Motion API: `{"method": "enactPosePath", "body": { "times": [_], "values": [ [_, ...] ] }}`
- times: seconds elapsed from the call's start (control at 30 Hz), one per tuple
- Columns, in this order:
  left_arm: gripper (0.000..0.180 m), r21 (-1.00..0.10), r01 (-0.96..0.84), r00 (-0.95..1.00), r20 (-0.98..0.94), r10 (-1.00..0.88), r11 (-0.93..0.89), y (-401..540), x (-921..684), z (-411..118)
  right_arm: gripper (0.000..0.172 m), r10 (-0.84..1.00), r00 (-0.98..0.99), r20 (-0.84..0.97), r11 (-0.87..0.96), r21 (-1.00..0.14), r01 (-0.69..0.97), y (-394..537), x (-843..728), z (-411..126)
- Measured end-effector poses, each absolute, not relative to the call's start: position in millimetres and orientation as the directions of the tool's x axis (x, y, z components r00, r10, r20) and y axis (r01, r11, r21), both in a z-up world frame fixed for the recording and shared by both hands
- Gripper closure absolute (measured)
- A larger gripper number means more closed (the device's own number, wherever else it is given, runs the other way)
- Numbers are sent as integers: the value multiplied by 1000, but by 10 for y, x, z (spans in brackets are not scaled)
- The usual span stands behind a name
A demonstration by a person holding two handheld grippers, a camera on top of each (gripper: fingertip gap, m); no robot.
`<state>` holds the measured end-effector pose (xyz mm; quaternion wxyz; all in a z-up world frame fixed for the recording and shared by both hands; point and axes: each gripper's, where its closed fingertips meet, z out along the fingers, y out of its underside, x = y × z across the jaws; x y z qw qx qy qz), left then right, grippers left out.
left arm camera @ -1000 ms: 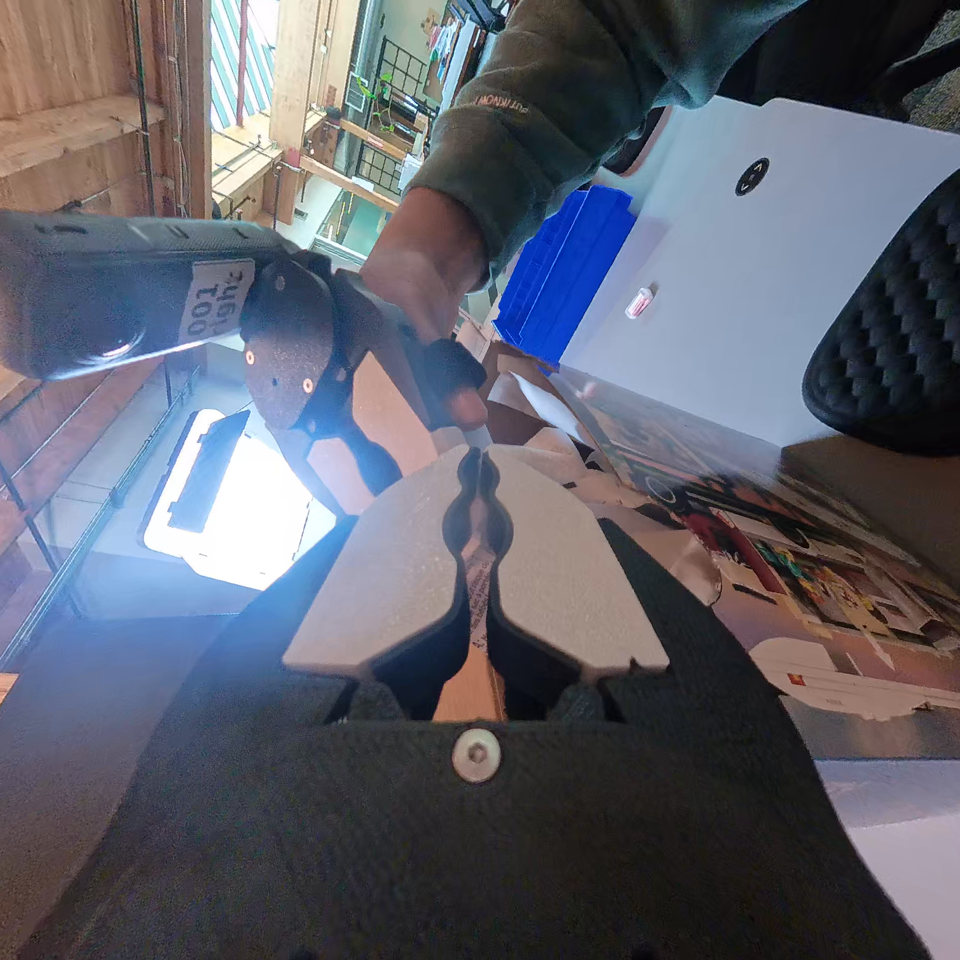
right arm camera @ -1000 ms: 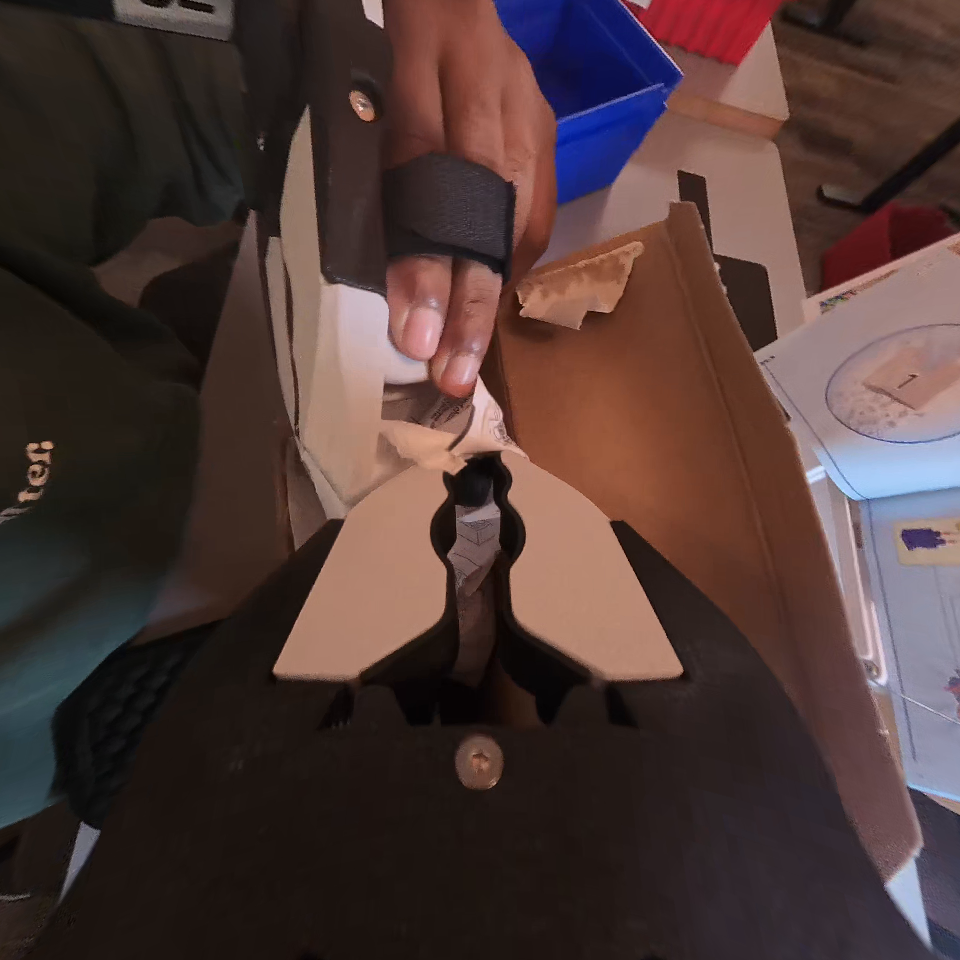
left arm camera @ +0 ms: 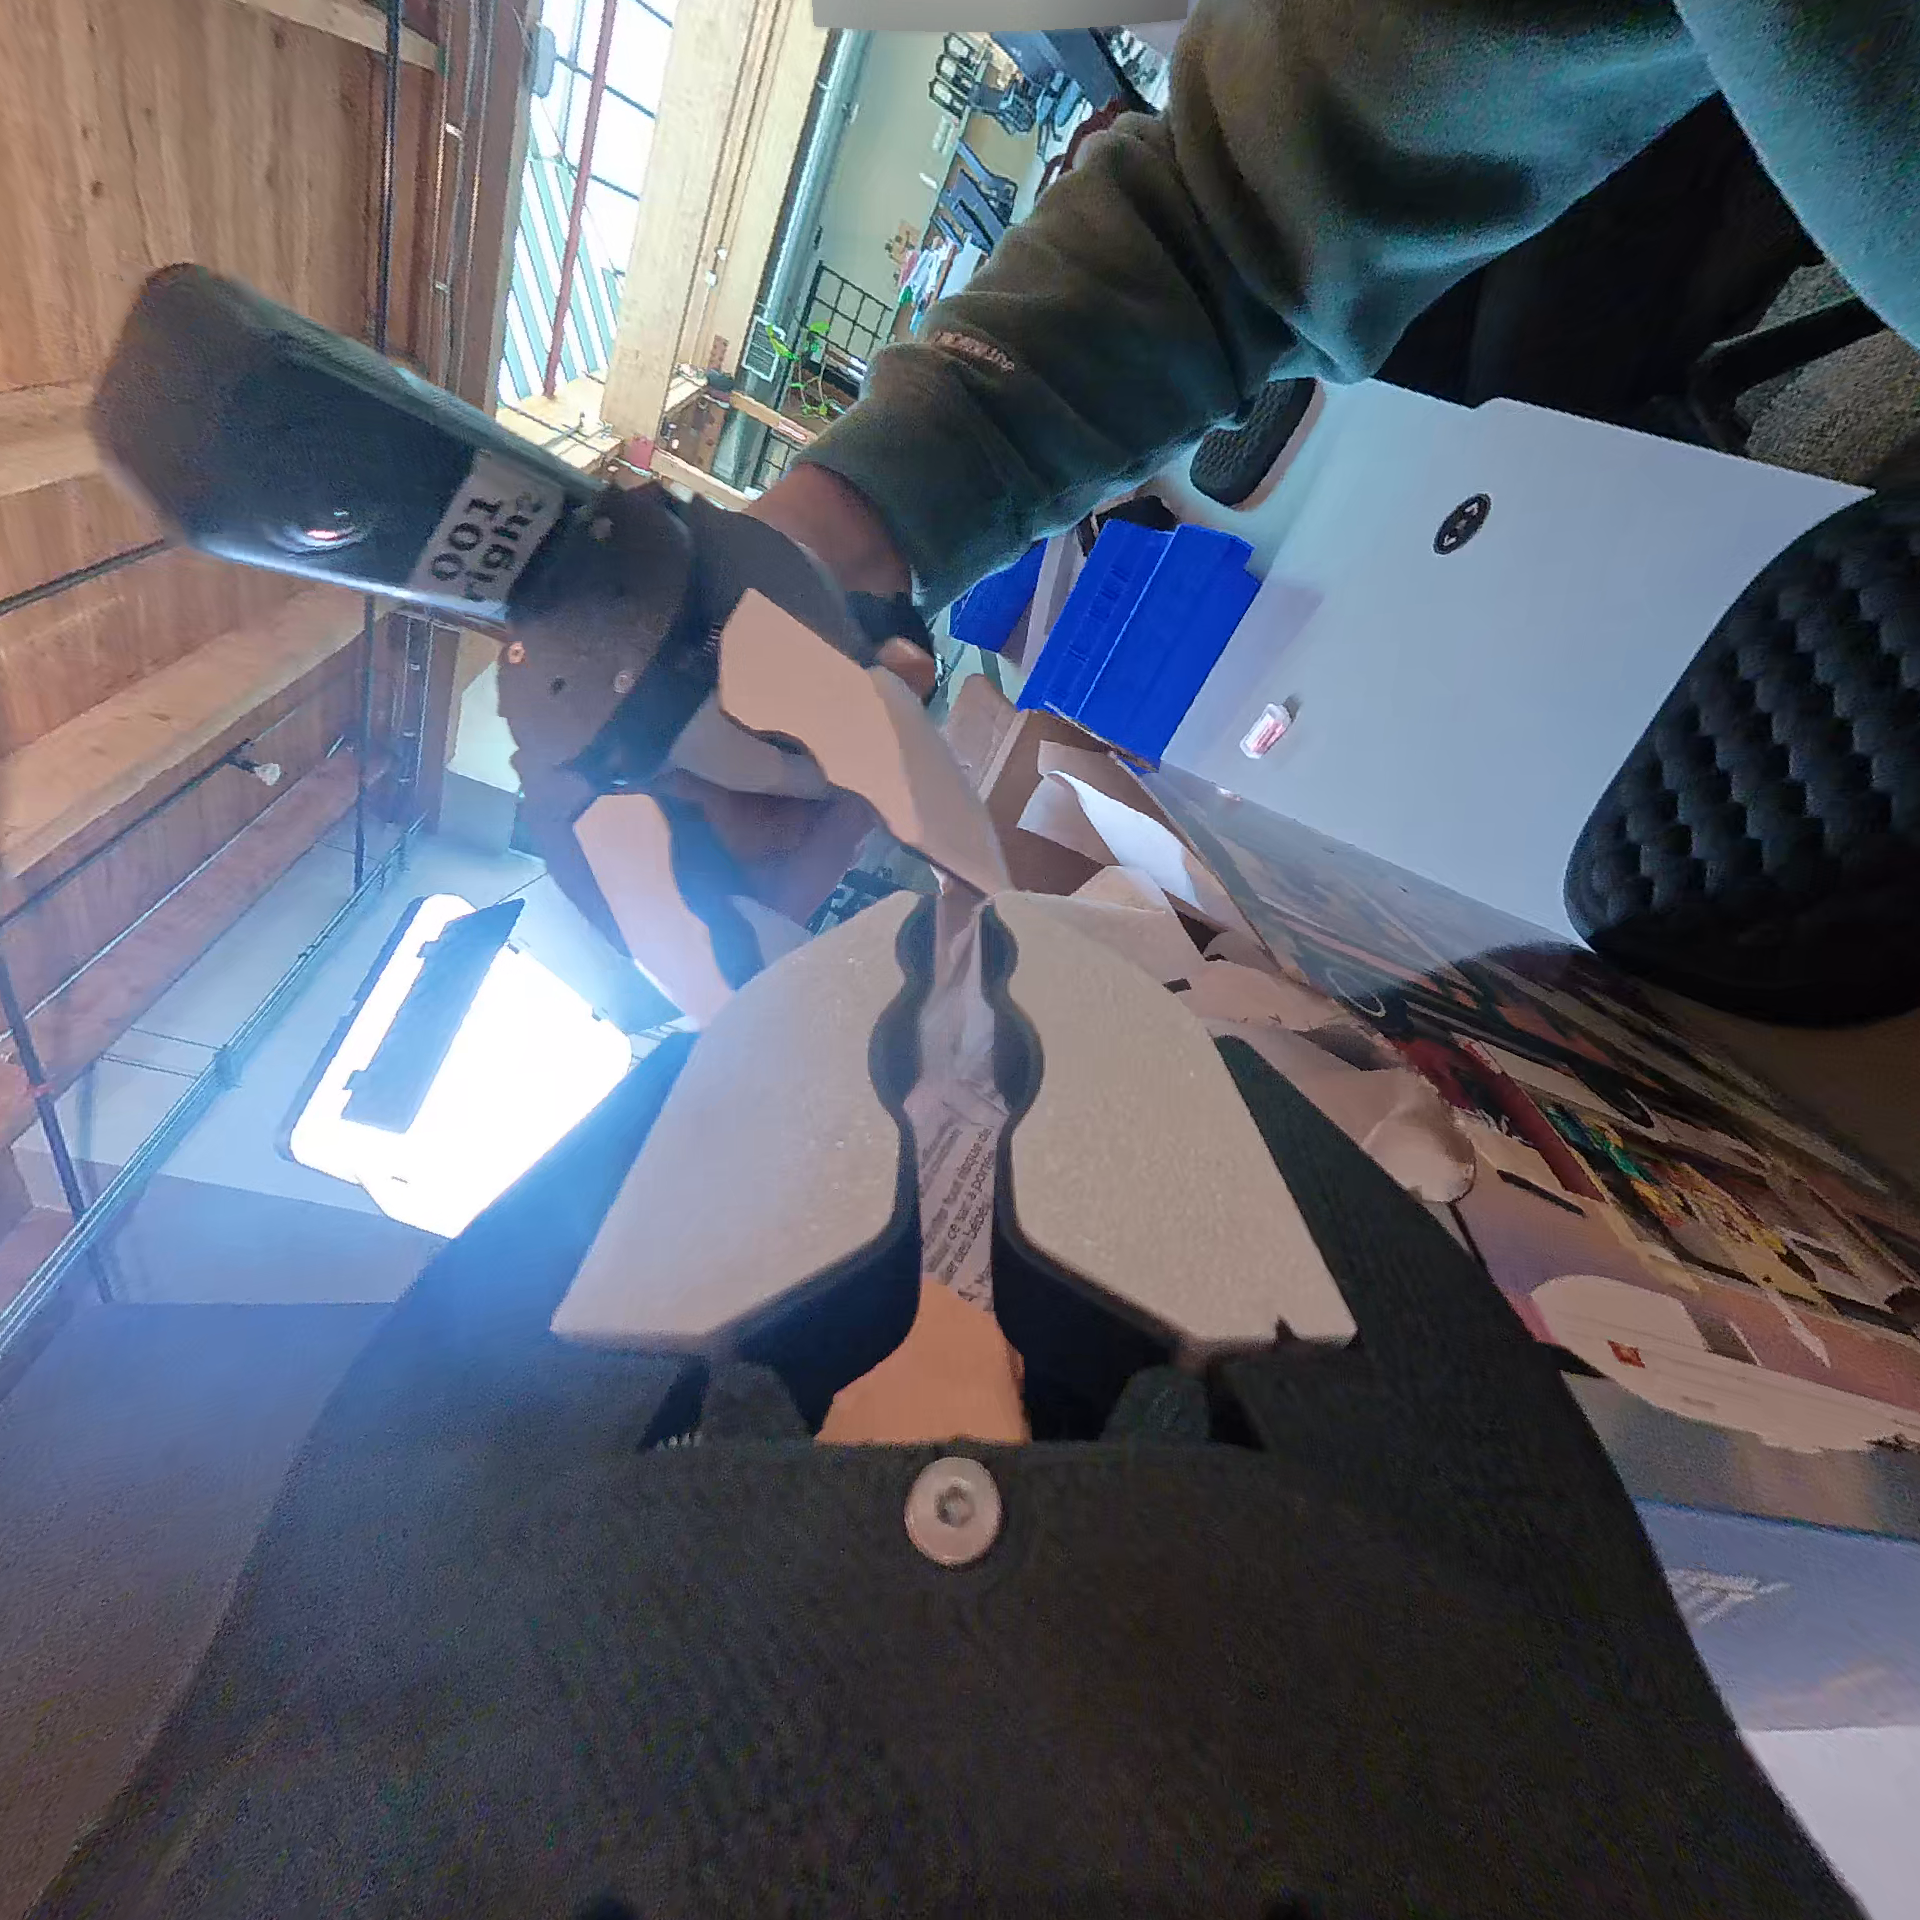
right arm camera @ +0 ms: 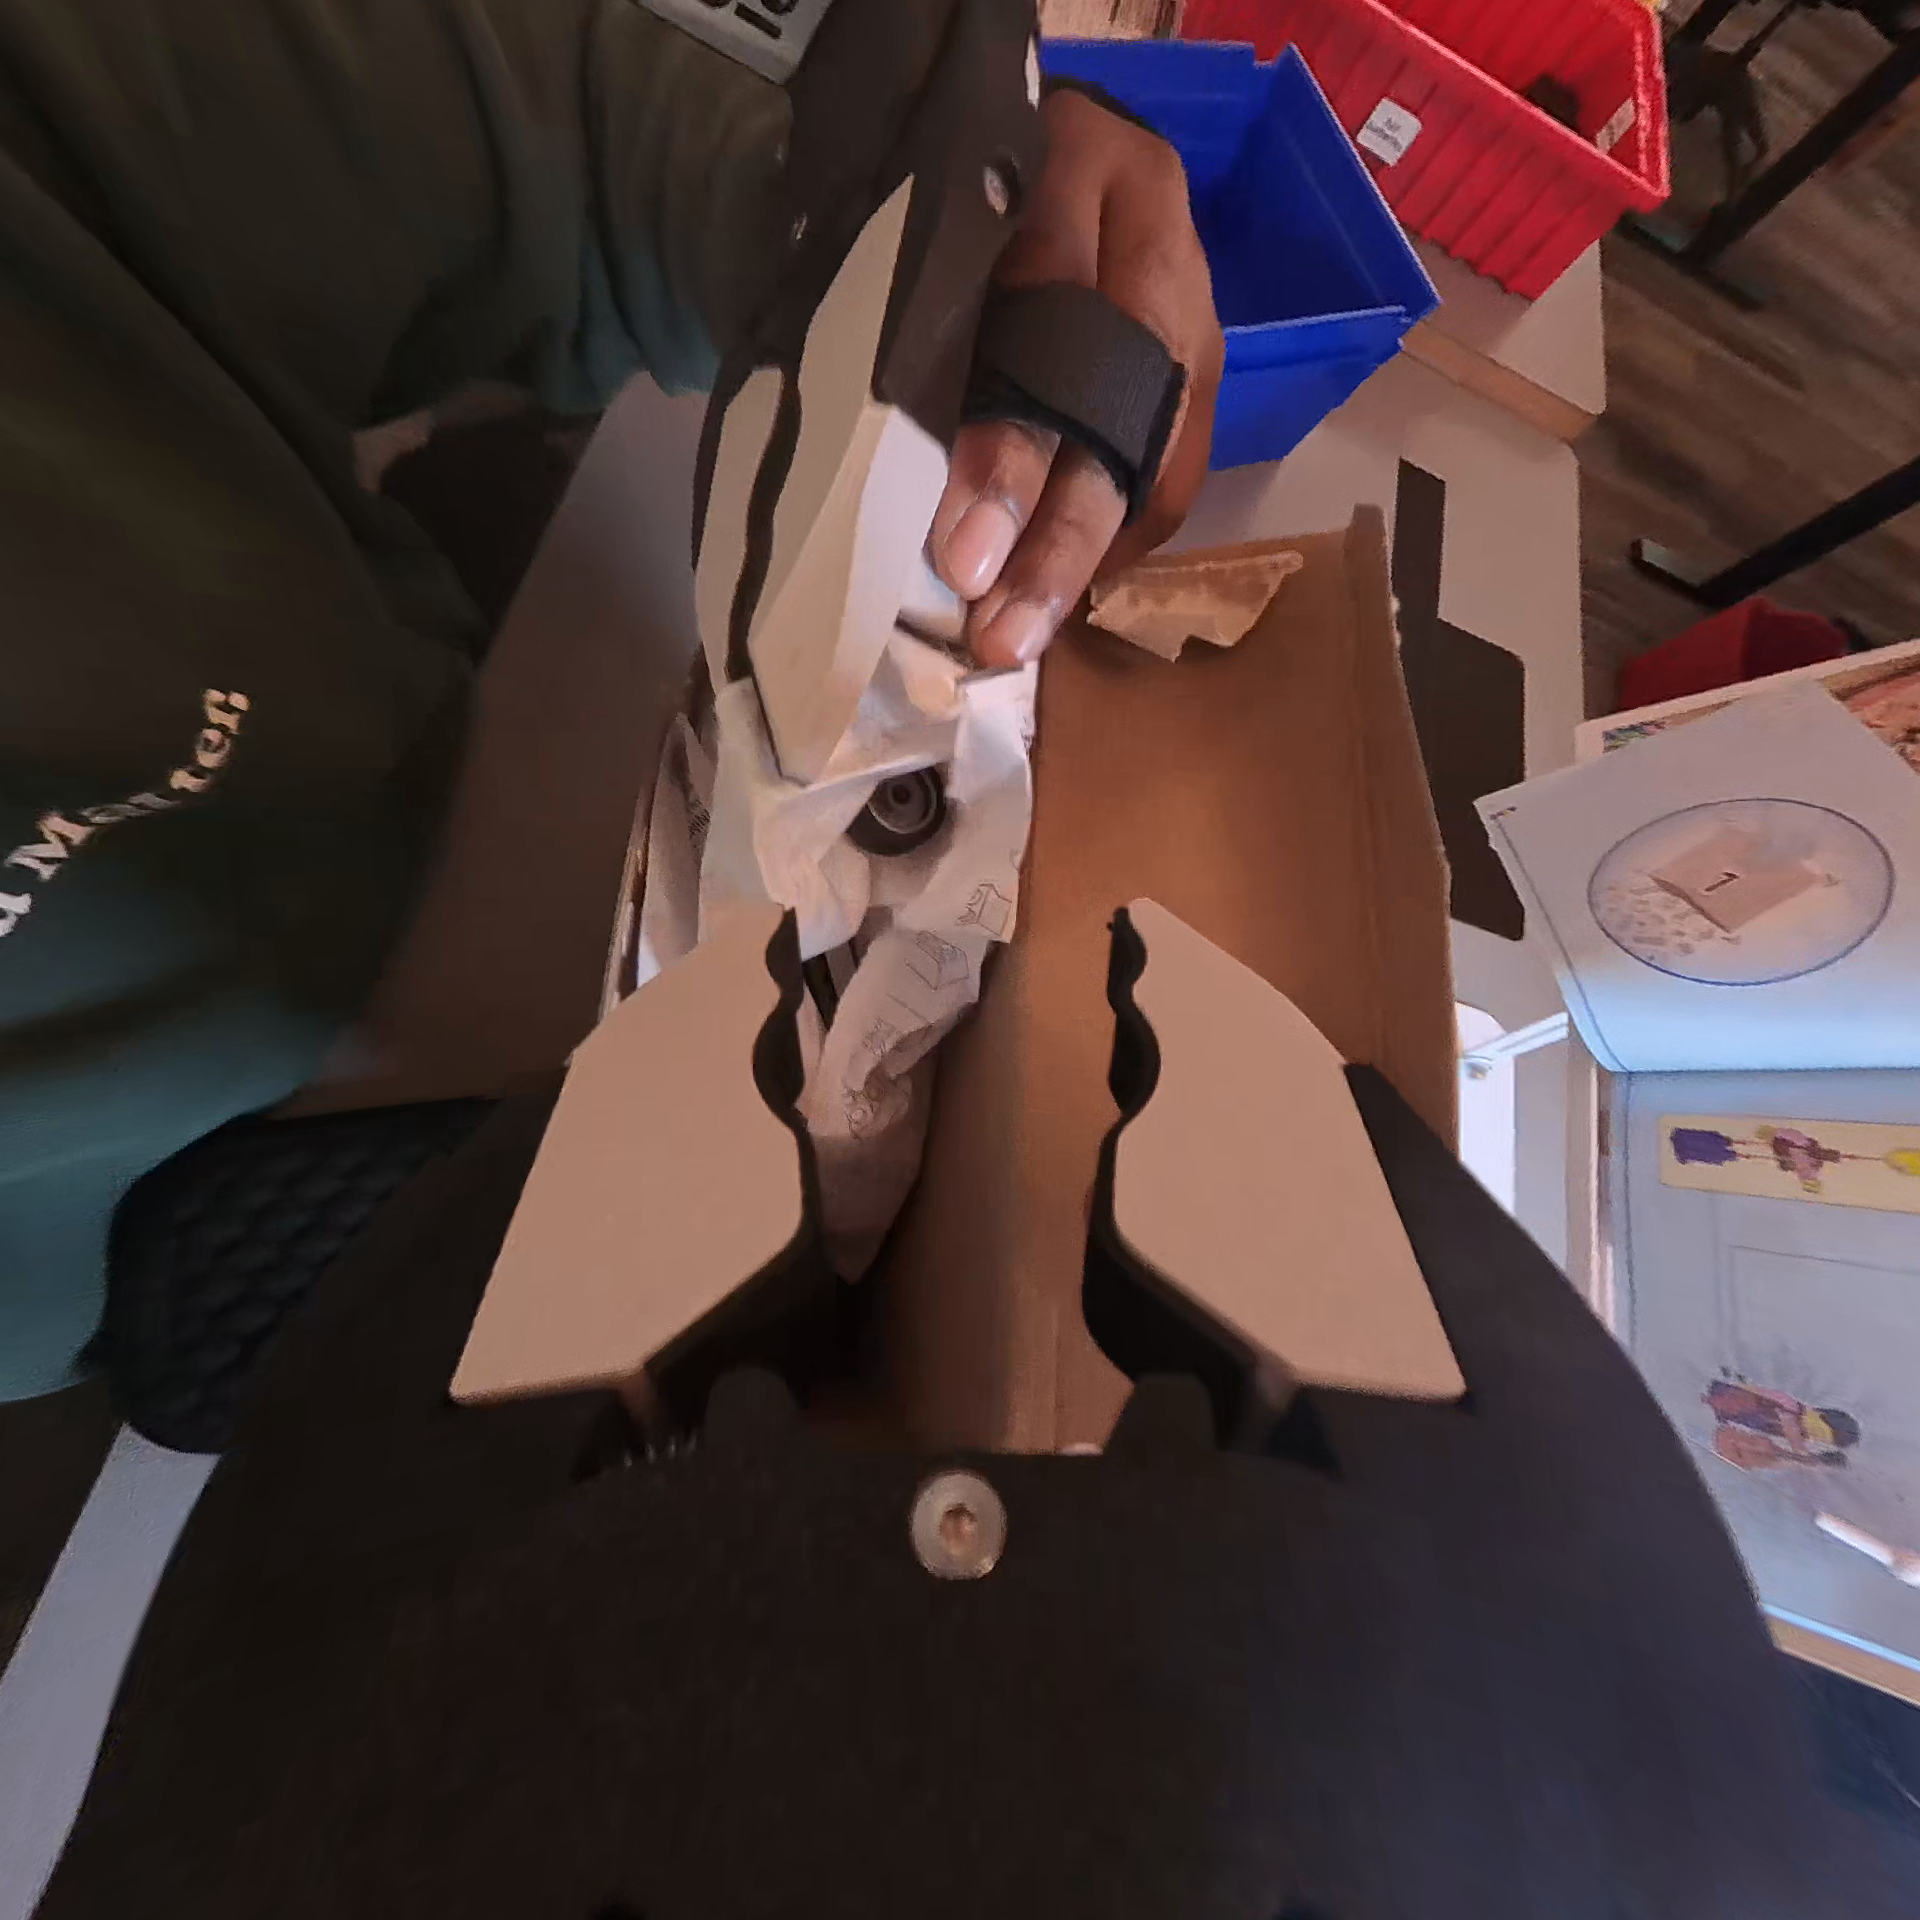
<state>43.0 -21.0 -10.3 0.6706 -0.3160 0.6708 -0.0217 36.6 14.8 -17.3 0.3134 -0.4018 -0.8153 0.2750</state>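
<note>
In the left wrist view my left gripper (left arm camera: 966, 904) is shut on a crumpled white printed paper bag (left arm camera: 956, 1039) that runs down between its fingers. The right wrist view shows the same gripper (right arm camera: 774, 748) pinching the bag's top. The bag (right arm camera: 904, 997) is torn, and a dark round piece (right arm camera: 899, 805) shows through the hole. My right gripper (right arm camera: 954, 914) is open; the bag lies against its left finger only and nothing is pressed between the pads. Both grippers are over an open brown cardboard box (right arm camera: 1226, 831). The right gripper's upper finger (left arm camera: 831, 727) shows spread in the left wrist view.
A blue bin (right arm camera: 1299, 260) and a red bin (right arm camera: 1455, 104) stand beyond the box on the white table (right arm camera: 1496, 364). A printed booklet (right arm camera: 1714, 894) lies at the right. A person's hand (right arm camera: 1060, 499) holds the left gripper. A dark mesh chair part (left arm camera: 1766, 779) is at the right. My left and right fingertips are right by each other.
My right gripper has opened wide and let go of the paper bag. The left gripper still pinches the bag, with its tips slightly farther apart. The tear now shows a dark round piece.
</note>
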Motion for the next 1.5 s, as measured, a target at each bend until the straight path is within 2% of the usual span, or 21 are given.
{"method": "enactPosePath", "body": {
  "times": [0.1,0.2,0.27,0.37,0.43,0.5,0.57,0.6,0.7,0.8,0.87,0.93,1.03,1.07,1.17,1.3,1.4,1.5],
  "values": [
    [160,-505,-383,145,-860,-490,773,-185,385,-6,115,807,-473,352,580,-621,527,245,361,-353],
    [148,-612,-375,213,-788,-578,696,-142,286,104,125,778,-464,423,624,-597,504,250,242,-393],
    [132,-699,-401,255,-706,-660,592,-86,184,155,131,748,-473,466,662,-574,482,211,164,-398],
    [121,-773,-493,270,-572,-774,400,15,62,72,154,721,-516,463,688,-566,453,103,139,-398],
    [126,-788,-544,244,-478,-844,289,19,104,-89,156,697,-549,461,705,-580,407,49,195,-333],
    [149,-762,-585,178,-455,-872,278,-47,204,-220,161,681,-591,432,710,-587,389,4,301,-363],
    [174,-676,-681,157,-509,-846,281,12,238,-345,163,665,-607,435,730,-551,405,42,399,-483],
    [180,-631,-719,138,-541,-830,292,42,260,-396,163,667,-611,427,729,-542,418,53,446,-533],
    [180,-511,-815,92,-578,-811,272,81,310,-491,161,718,-596,359,680,-545,491,64,570,-594],
    [180,-427,-881,74,-551,-831,205,149,326,-612,128,792,-556,254,572,-629,527,-34,621,-407],
    [180,-385,-905,62,-538,-841,180,202,353,-659,129,815,-511,275,551,-641,534,-28,559,-328],
    [180,-335,-927,22,-502,-864,171,174,379,-693,137,827,-480,293,549,-606,576,4,481,-408],
    [179,-299,-941,-2,-460,-888,157,123,348,-730,136,856,-466,222,501,-574,648,-40,427,-535],
    [178,-325,-933,16,-472,-881,158,126,319,-656,138,856,-468,219,501,-572,650,-52,417,-533],
    [165,-527,-835,137,-482,-866,161,41,242,-247,143,847,-465,259,528,-520,672,-26,373,-579],
    [134,-751,-622,328,-506,-798,220,-212,-125,254,144,828,-477,296,561,-422,712,-11,293,-631],
    [104,-847,-476,440,-462,-770,236,-502,-540,232,146,819,-491,297,572,-357,739,7,234,-703],
    [85,-904,-400,519,-357,-777,148,-621,-861,-223,148,822,-506,261,567,-300,767,16,183,-807]
  ]
}}
